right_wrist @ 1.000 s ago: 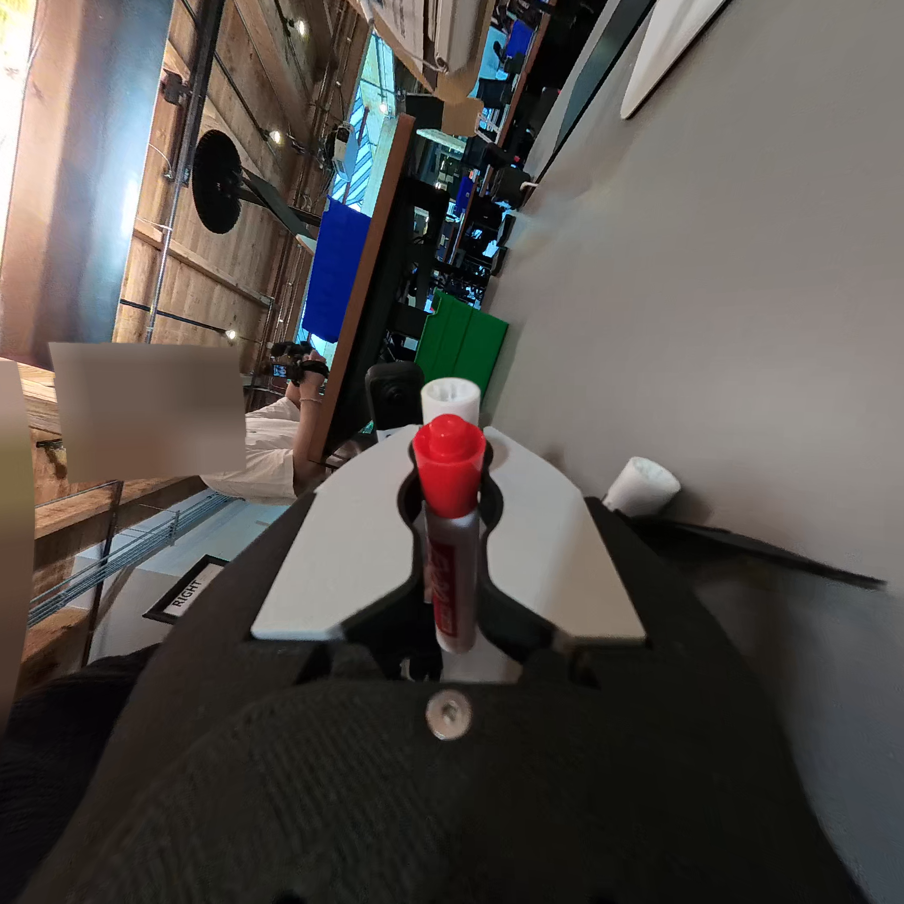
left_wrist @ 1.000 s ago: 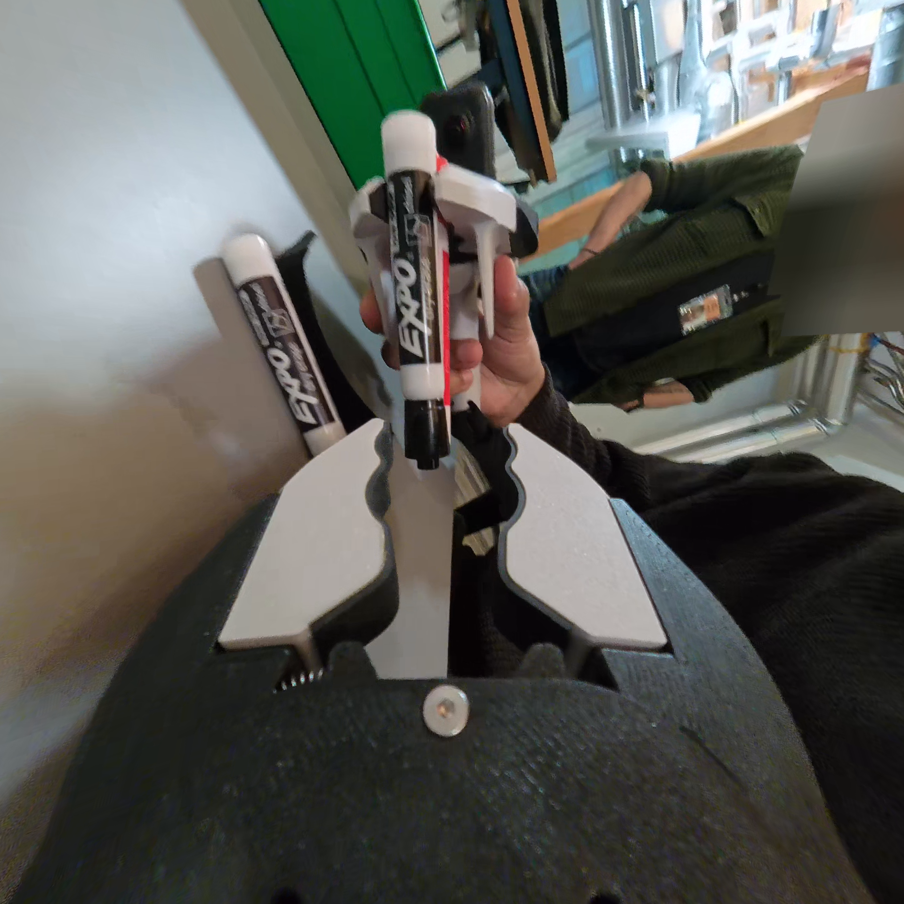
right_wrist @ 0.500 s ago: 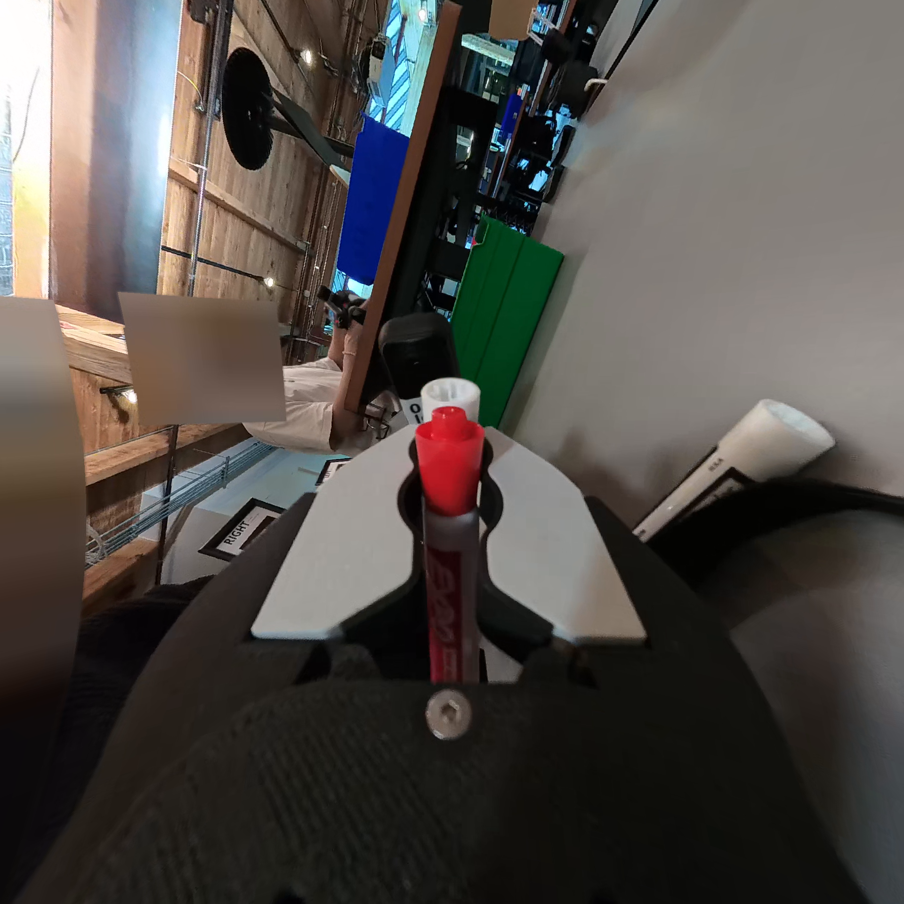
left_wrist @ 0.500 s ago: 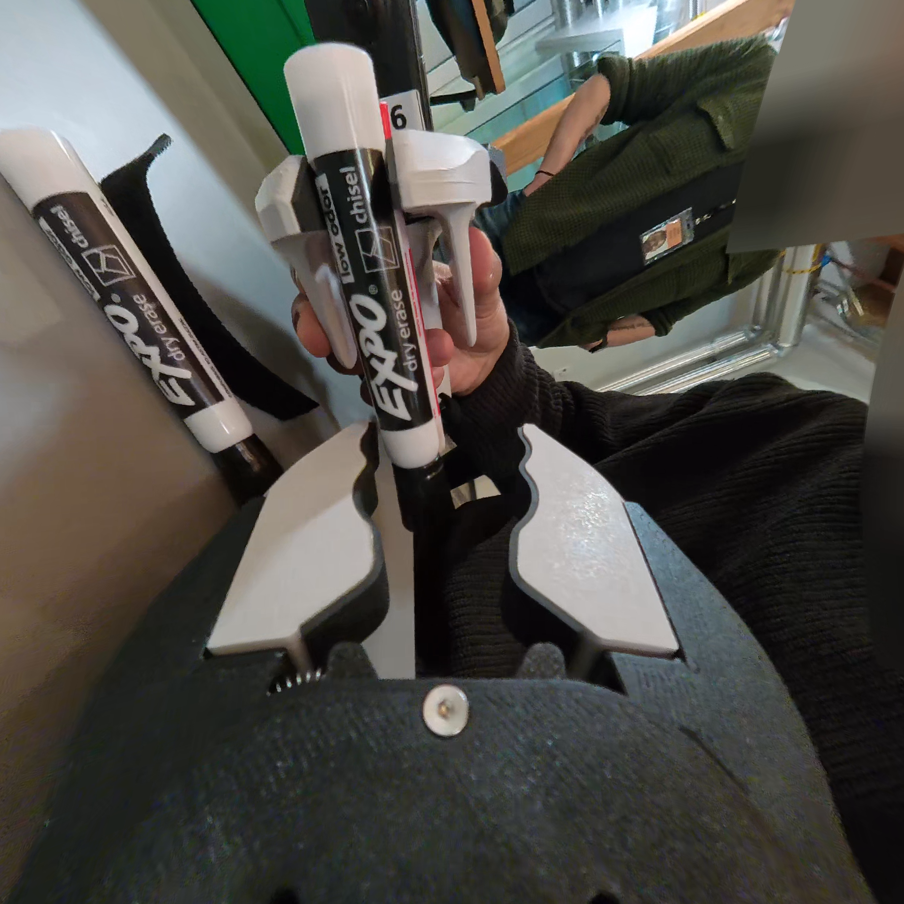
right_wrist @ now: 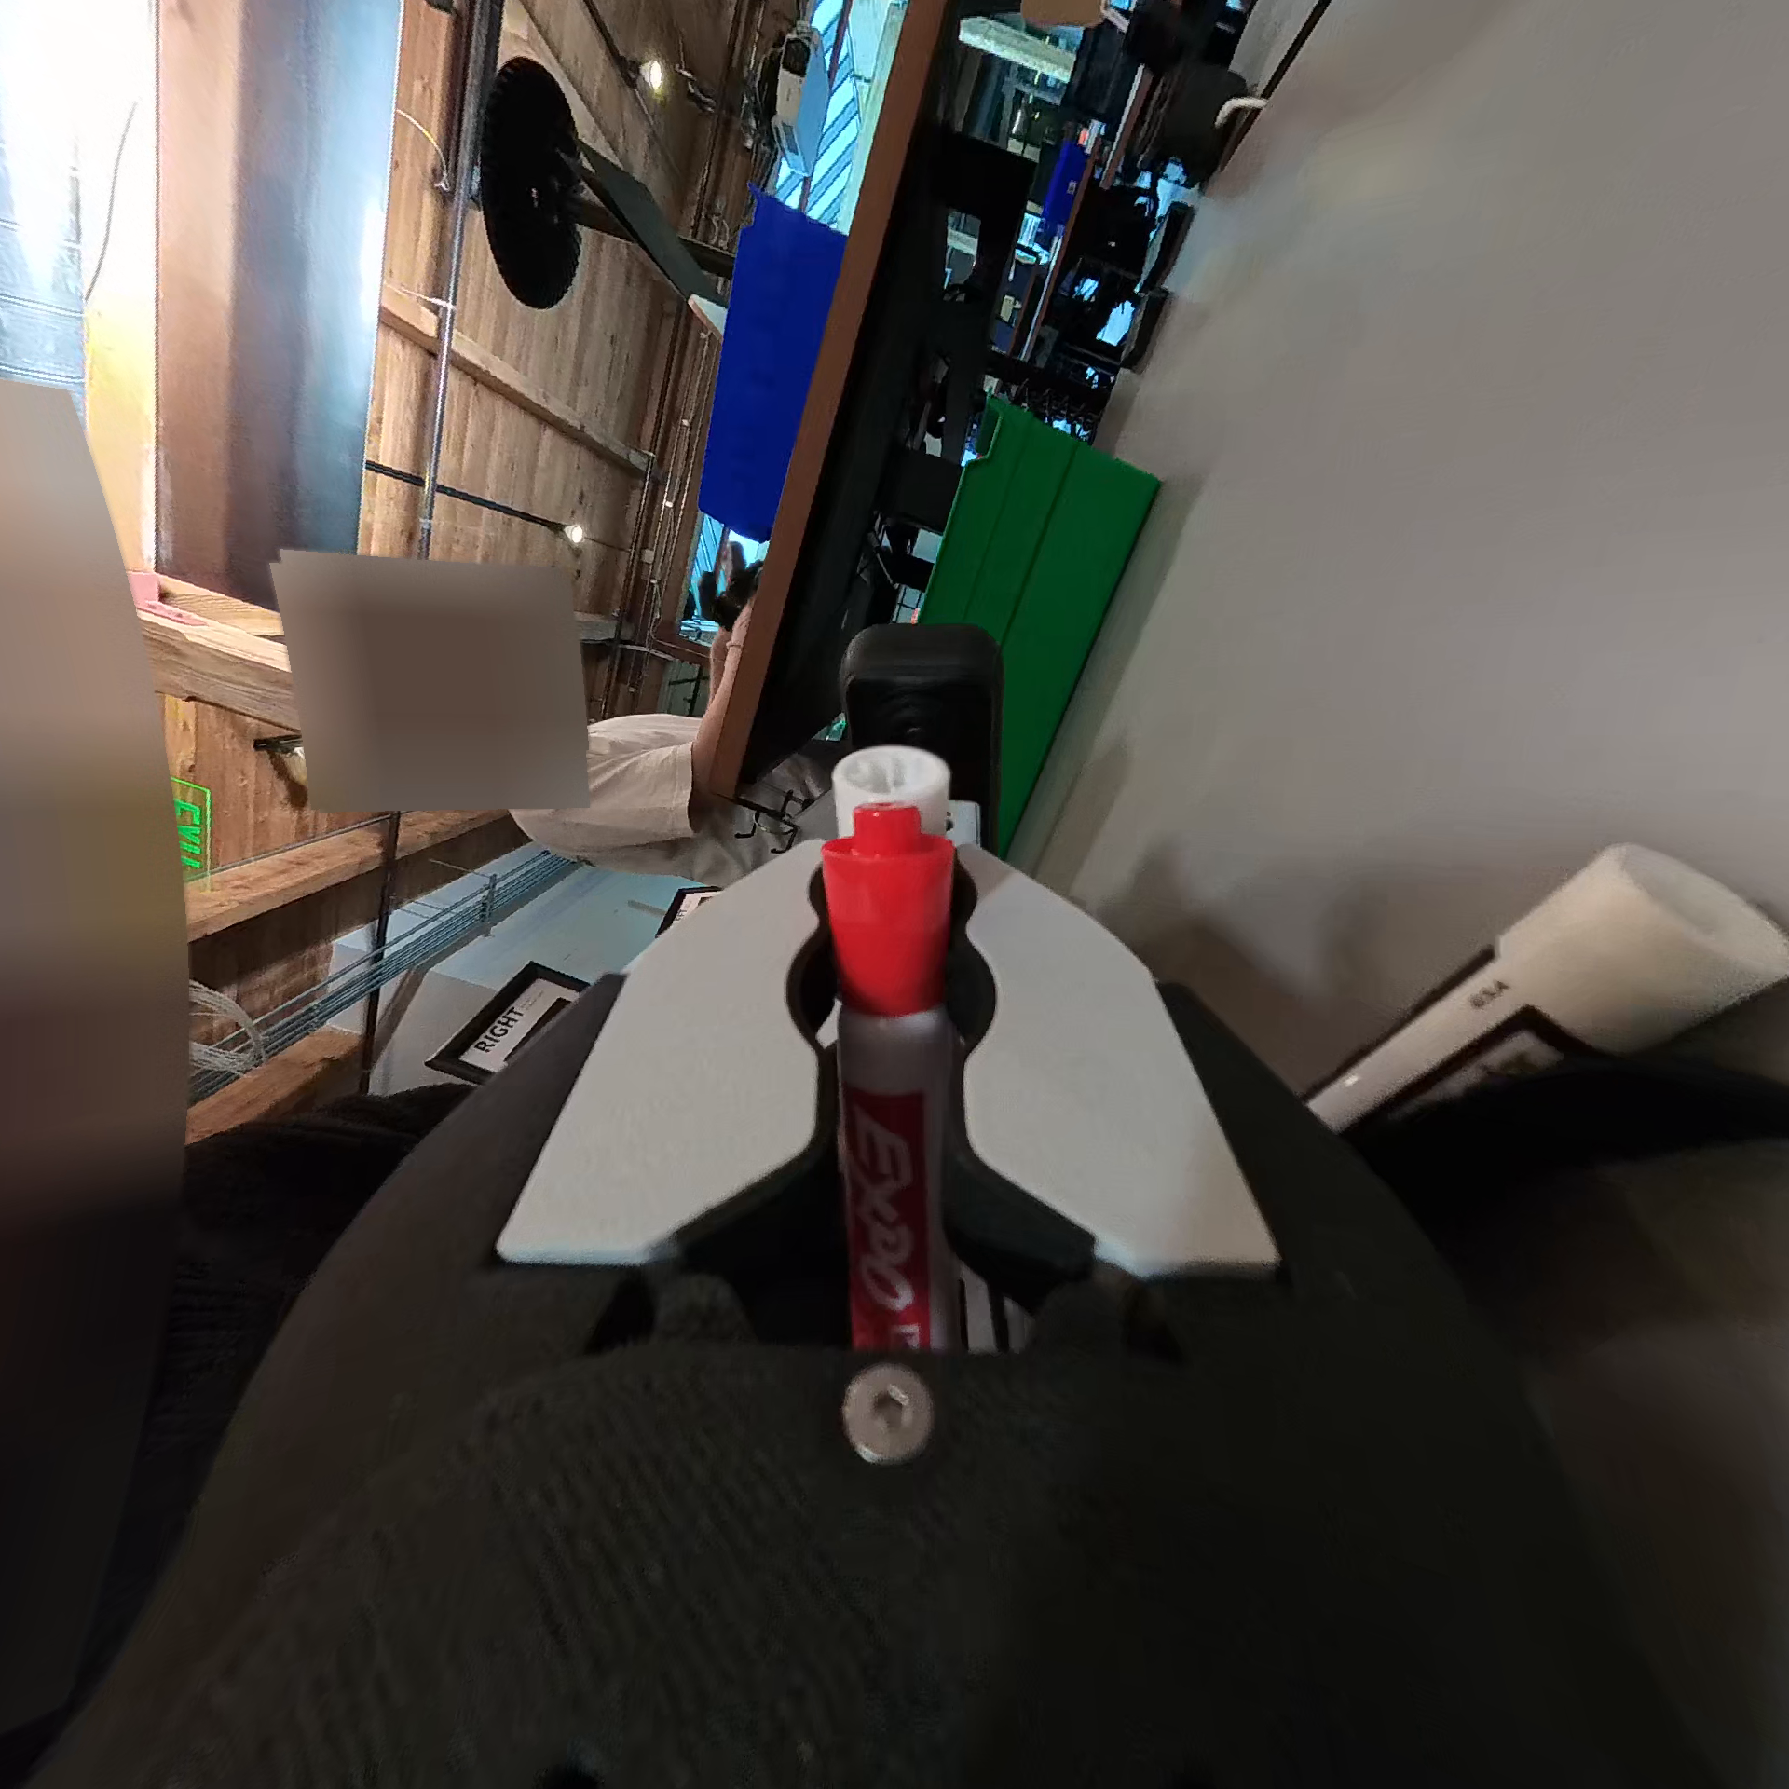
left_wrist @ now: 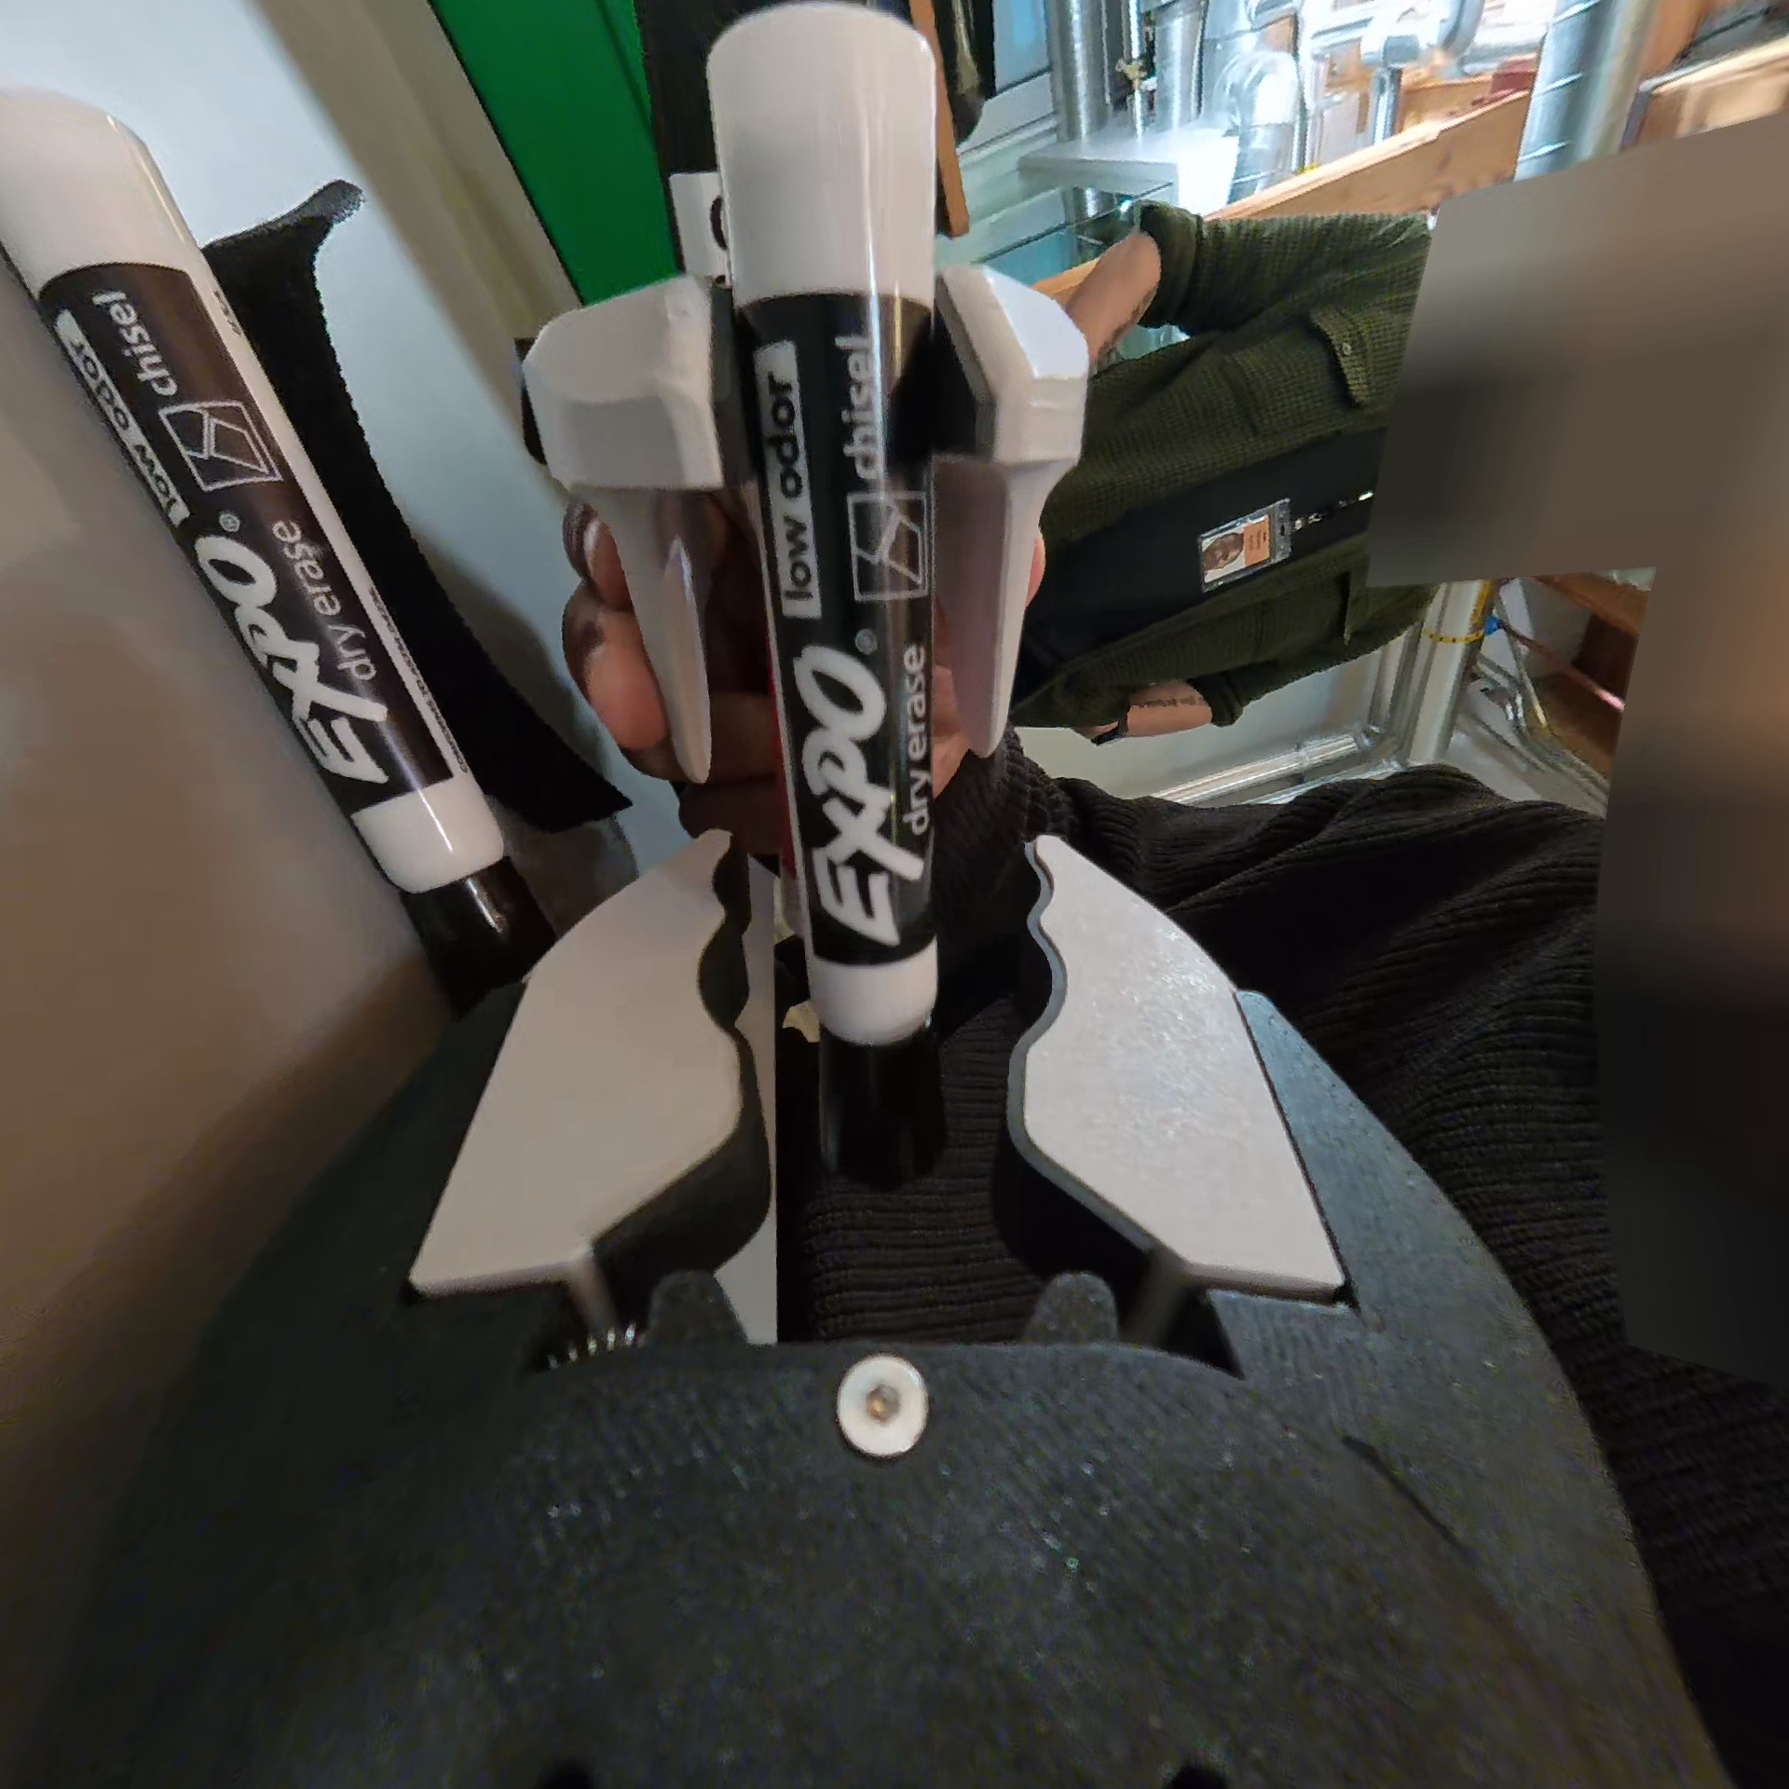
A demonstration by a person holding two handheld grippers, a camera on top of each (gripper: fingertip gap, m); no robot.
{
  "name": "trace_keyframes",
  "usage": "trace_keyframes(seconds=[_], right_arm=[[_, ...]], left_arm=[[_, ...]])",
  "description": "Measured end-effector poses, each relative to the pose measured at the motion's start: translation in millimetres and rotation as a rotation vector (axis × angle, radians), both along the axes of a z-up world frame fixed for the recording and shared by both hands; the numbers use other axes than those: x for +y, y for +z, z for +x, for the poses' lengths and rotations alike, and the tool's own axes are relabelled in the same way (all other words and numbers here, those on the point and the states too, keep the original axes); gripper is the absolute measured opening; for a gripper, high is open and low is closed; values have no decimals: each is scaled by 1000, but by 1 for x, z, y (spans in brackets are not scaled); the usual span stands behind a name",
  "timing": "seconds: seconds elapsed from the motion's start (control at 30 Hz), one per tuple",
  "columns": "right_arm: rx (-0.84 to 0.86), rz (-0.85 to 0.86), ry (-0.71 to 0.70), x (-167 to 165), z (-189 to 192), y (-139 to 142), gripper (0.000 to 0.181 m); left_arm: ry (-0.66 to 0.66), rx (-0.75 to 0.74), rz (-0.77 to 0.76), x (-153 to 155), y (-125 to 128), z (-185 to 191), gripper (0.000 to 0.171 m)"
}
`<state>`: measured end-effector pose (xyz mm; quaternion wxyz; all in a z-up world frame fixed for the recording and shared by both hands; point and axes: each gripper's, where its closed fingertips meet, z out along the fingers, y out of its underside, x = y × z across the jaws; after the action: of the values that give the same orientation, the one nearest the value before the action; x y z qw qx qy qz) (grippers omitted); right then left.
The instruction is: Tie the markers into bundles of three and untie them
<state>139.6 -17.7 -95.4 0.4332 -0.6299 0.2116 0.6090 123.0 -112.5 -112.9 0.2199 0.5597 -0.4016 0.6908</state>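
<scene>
My right gripper point(right_wrist: 891, 857) is shut on two markers held side by side: a red marker point(right_wrist: 886, 929) and a black marker whose white end point(right_wrist: 891, 779) shows just beyond it. In the left wrist view the right gripper point(left_wrist: 828, 378) faces me, and the black marker point(left_wrist: 852, 629) points at me. Its black cap end sits in the gap of my left gripper point(left_wrist: 876, 852), which is open and grips nothing. Another black marker point(left_wrist: 261, 542) lies on a black strap point(left_wrist: 387, 503) on the grey table point(left_wrist: 145, 871); this marker also shows in the right wrist view point(right_wrist: 1588, 968).
A hand point(left_wrist: 620, 668) and black sleeve point(left_wrist: 1355, 968) hold the right gripper. A green panel point(left_wrist: 561, 126) stands at the table's far end. A person in a green shirt point(left_wrist: 1258, 387) and a person in a white shirt point(right_wrist: 639, 784) are beyond the table. My hands' fingertips stand some 9 cm from each other.
The right gripper with its two markers has come closer to the left gripper. The black marker's cap end now sits between the open left jaws. The lying marker looks nearer.
</scene>
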Motion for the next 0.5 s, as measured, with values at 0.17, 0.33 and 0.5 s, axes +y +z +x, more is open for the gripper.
trace_keyframes(seconds=[0.17,0.33,0.5], right_arm=[[-38,8,14,1,-8,-2,20],[-89,10,-3,2,-6,-4,20],[-85,16,7,1,-7,-3,20]], left_arm=[[7,10,-38,1,2,1,50],[12,23,-30,1,-1,2,31],[13,34,-29,1,-4,2,19]])
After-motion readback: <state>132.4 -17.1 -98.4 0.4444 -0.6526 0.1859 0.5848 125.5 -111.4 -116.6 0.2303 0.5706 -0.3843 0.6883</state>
